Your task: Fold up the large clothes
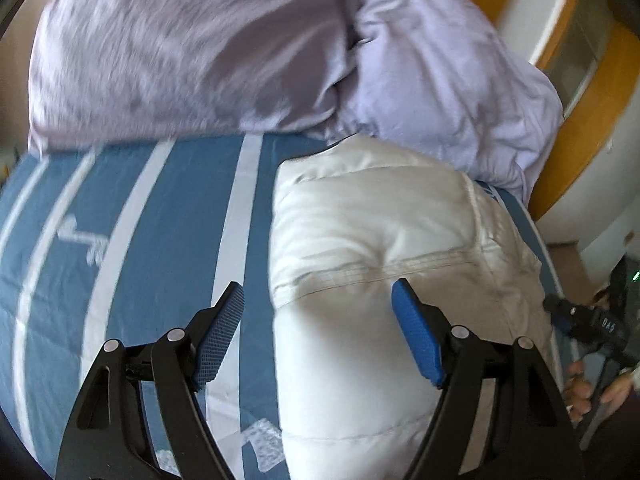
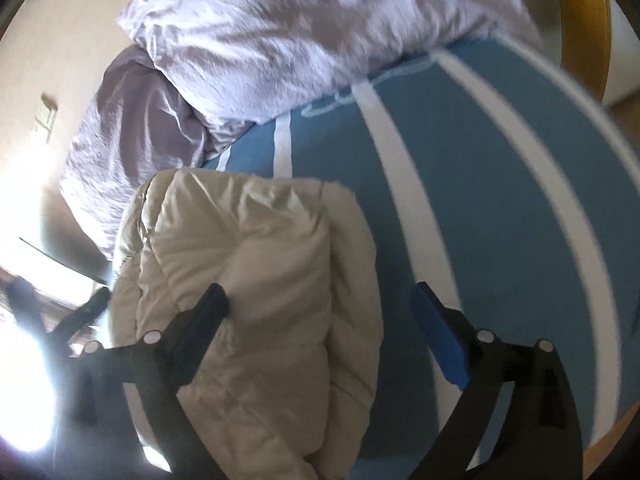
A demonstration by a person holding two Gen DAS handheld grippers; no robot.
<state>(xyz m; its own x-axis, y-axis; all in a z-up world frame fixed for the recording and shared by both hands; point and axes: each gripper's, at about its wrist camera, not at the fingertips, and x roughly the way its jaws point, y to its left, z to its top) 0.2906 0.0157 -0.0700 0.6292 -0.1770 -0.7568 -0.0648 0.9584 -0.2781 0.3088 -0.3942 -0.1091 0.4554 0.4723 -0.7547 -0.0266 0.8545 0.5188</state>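
Note:
A puffy off-white down jacket (image 1: 380,248) lies folded in a thick bundle on a blue bed cover with white stripes (image 1: 160,208). My left gripper (image 1: 318,300) is open just above the jacket's left edge, holding nothing. In the right wrist view the same jacket (image 2: 248,264) lies at lower left. My right gripper (image 2: 320,304) is open above the jacket's right edge and the striped cover (image 2: 500,184), holding nothing.
Lilac pillows and bedding (image 1: 200,52) are piled at the head of the bed, also in the right wrist view (image 2: 260,48). A yellow and white wall unit (image 1: 580,92) stands to the right. The other gripper and a hand (image 1: 592,344) show at the right edge.

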